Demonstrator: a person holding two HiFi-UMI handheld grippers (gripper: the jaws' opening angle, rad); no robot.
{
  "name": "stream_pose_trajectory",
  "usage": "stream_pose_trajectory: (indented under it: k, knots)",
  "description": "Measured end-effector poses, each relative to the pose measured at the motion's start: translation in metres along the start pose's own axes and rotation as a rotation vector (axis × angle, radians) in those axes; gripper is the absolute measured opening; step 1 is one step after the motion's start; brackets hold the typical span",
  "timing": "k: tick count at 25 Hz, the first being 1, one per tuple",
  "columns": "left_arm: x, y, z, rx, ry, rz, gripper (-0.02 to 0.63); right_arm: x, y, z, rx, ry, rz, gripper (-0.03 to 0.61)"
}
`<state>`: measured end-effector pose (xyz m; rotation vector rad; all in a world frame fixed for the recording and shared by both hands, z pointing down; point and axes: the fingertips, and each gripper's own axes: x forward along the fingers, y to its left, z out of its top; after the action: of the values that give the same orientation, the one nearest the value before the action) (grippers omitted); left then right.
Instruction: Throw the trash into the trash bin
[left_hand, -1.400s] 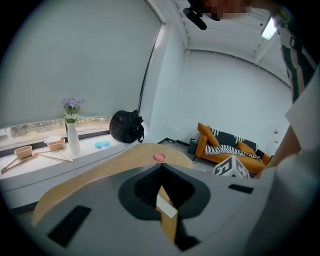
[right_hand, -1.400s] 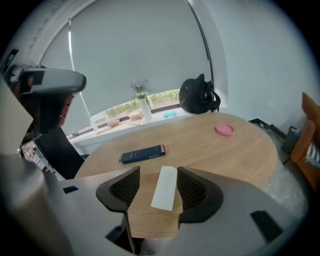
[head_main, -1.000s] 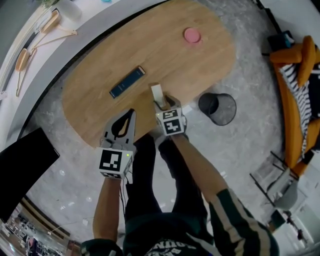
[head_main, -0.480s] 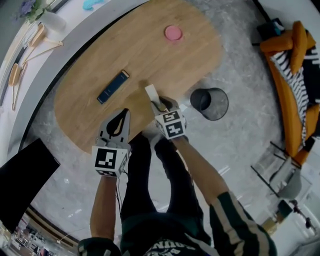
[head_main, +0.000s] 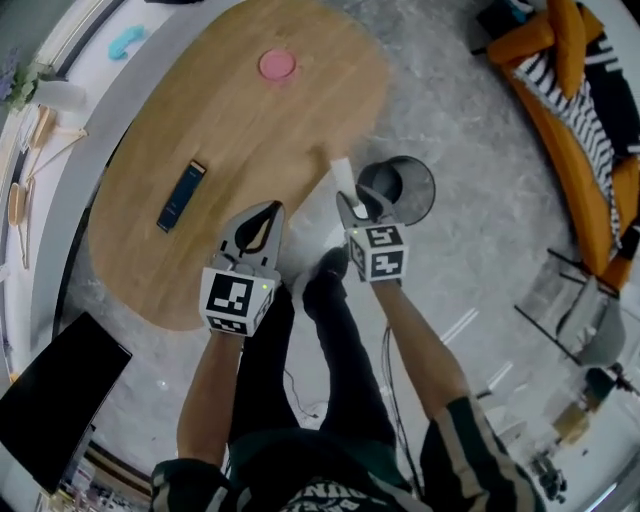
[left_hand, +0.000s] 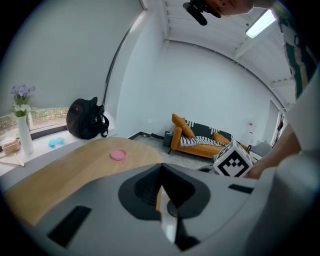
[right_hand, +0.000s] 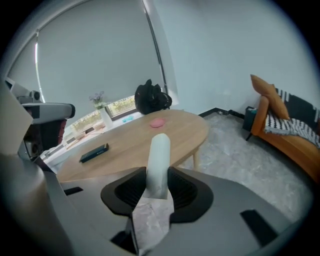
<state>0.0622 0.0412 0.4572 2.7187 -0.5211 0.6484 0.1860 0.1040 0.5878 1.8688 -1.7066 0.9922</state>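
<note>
My right gripper (head_main: 360, 205) holds a pale rolled piece of trash (head_main: 342, 170) that sticks out past its fingertips. Its jaws are closing, with the roll (right_hand: 158, 160) pressed between them. The roll hangs past the wooden table's (head_main: 250, 130) right edge, just left of the black mesh trash bin (head_main: 425, 195) on the floor. My left gripper (head_main: 268, 210) is shut and empty over the table's near edge. In the left gripper view its jaws (left_hand: 162, 200) meet in a thin line.
A dark flat device (head_main: 181, 195) and a pink disc (head_main: 277, 65) lie on the table. An orange sofa (head_main: 580, 90) stands at the far right, a black screen (head_main: 55, 400) at the lower left. The person's legs are below the grippers. Grey floor surrounds the bin.
Both grippers have swung right. The right one has carried the roll from over the table to beside the bin's rim. The left has followed along the table's edge.
</note>
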Motion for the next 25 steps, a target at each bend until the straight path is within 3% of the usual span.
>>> stream_pose_trajectory:
  k: [6,12,20,23,25]
  knots:
    - [0.074,-0.055,-0.021,0.043,0.014,-0.109,0.0,-0.004,-0.103,-0.051,0.112,-0.014,-0.133,0.137]
    - [0.132,-0.082,-0.062,0.066,0.036,-0.147,0.0,0.026,-0.183,-0.127,0.204,0.059,-0.213,0.137]
    - [0.152,-0.077,-0.099,0.105,0.051,-0.168,0.0,0.098,-0.229,-0.211,0.279,0.19,-0.221,0.146]
    - [0.15,-0.07,-0.102,0.081,0.042,-0.164,0.0,0.114,-0.237,-0.233,0.301,0.227,-0.226,0.152]
    - [0.148,-0.066,-0.102,0.071,0.036,-0.158,0.0,0.119,-0.241,-0.239,0.303,0.228,-0.249,0.201]
